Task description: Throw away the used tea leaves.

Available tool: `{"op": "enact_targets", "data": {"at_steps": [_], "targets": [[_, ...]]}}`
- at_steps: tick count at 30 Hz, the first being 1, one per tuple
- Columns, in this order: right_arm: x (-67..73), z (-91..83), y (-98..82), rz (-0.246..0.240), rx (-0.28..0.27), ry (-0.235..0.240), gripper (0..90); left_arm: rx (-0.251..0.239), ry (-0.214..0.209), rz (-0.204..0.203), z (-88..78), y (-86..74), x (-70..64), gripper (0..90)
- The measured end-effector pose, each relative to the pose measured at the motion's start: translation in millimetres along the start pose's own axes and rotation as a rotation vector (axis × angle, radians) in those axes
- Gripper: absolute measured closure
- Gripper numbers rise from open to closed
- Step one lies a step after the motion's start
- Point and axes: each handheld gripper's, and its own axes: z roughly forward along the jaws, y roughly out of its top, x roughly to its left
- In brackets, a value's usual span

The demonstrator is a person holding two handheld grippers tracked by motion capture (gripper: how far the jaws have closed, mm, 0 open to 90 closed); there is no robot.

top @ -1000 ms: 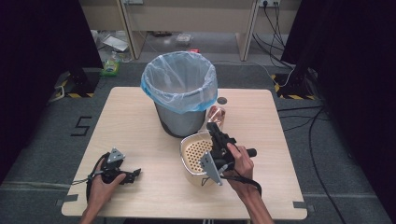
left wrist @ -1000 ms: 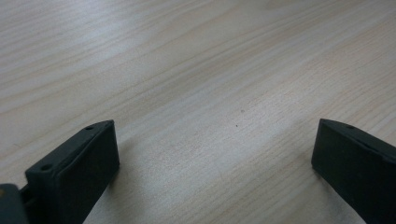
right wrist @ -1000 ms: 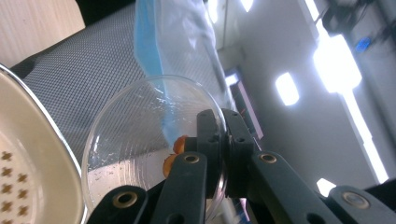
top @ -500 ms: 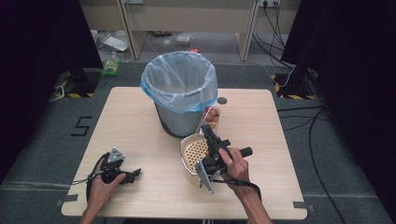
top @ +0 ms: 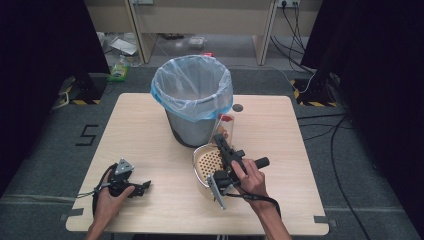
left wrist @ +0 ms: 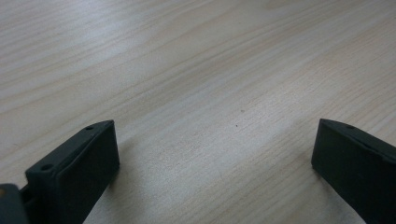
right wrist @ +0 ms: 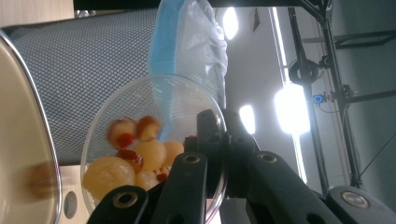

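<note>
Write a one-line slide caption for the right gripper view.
Right gripper pinches a clear bowl of food beside the mesh bin.

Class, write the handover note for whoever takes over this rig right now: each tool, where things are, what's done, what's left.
Right tool: shut on the rim of a clear plastic bowl of food scraps, tipped on its side beside the lined bin.
Left tool: open, resting on the bare table.
Beige colander lies under the right hand.
Done: bowl lifted.
Left, probably: empty it into the bin.
</note>
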Motion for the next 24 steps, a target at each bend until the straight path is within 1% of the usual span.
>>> {"op": "enact_targets", "data": {"at_steps": [2, 3, 4, 5, 6, 7, 8, 11, 12, 13, 14, 15, 16, 17, 19, 20, 21, 22, 24], "targets": [[0.6, -0.6, 0.4, -0.022, 0.002, 0.008, 87.8, 0.000, -0.001, -0.001, 0.0, 0.0, 0.1, 0.0], [-2.6, -2.0, 2.2, -0.053, -0.017, -0.009, 87.8, 0.001, -0.001, -0.001, 0.0, 0.0, 0.1, 0.0], [-7.3, 0.4, 0.9, -0.063, -0.011, -0.028, 87.8, 0.001, -0.001, -0.001, 0.0, 0.0, 0.1, 0.0], [-6.7, 2.0, -1.8, -0.016, 0.014, -0.019, 87.8, 0.000, -0.001, -0.001, 0.1, 0.0, 0.1, 0.0], [-6.1, 0.9, -2.0, -0.006, 0.008, -0.020, 87.8, 0.000, -0.001, 0.000, 0.0, 0.0, 0.1, 0.0], [-5.0, -0.6, -1.2, -0.014, -0.004, -0.025, 87.8, 0.000, 0.000, 0.000, 0.0, 0.0, 0.0, 0.0], [-5.5, -0.1, -1.7, -0.031, -0.004, -0.024, 87.8, 0.001, -0.001, -0.001, 0.1, 0.1, 0.2, 0.0], [-7.2, 1.3, -5.2, -0.018, 0.006, -0.031, 87.8, 0.000, 0.000, 0.000, 0.0, 0.0, 0.0, 0.0], [-7.6, 1.9, -5.7, -0.021, 0.012, -0.030, 87.8, 0.001, -0.001, -0.001, 0.0, 0.0, 0.1, 0.0], [-8.3, 1.3, -5.5, -0.035, -0.010, -0.048, 87.9, 0.001, -0.001, -0.001, 0.1, 0.0, 0.1, 0.0], [-6.0, 5.5, -9.8, -0.025, 0.015, -0.044, 87.8, 0.000, -0.001, -0.001, 0.1, 0.0, 0.1, 0.0], [-3.6, 8.0, -12.8, -0.002, 0.039, -0.022, 87.8, 0.000, -0.001, -0.001, 0.1, 0.0, 0.1, 0.0], [-2.9, 4.8, -8.9, -0.022, 0.009, -0.031, 87.8, 0.001, -0.001, -0.001, 0.0, 0.0, 0.1, 0.0], [-3.9, 4.1, -4.6, -0.057, -0.007, -0.030, 87.8, 0.001, -0.001, -0.001, 0.1, 0.1, 0.2, 0.0], [-2.0, 7.6, -6.1, -0.034, 0.017, -0.029, 87.9, 0.001, -0.001, -0.001, 0.0, 0.0, 0.1, 0.0], [-1.4, 8.7, -7.4, -0.044, 0.019, -0.028, 87.8, -0.001, 0.001, 0.001, -0.1, -0.1, -0.2, 0.0], [0.3, 8.5, -7.9, -0.043, 0.022, -0.024, 87.9, 0.000, 0.001, 0.000, -0.1, -0.2, -0.2, 0.0], [0.9, 7.8, -7.3, -0.052, 0.014, -0.028, 87.9, 0.001, -0.001, -0.002, 0.0, -0.1, 0.1, 0.0], [0.9, 6.3, -6.4, -0.060, 0.017, -0.031, 87.8, 0.001, 0.000, -0.001, -0.1, -0.1, 0.0, 0.0]]}}
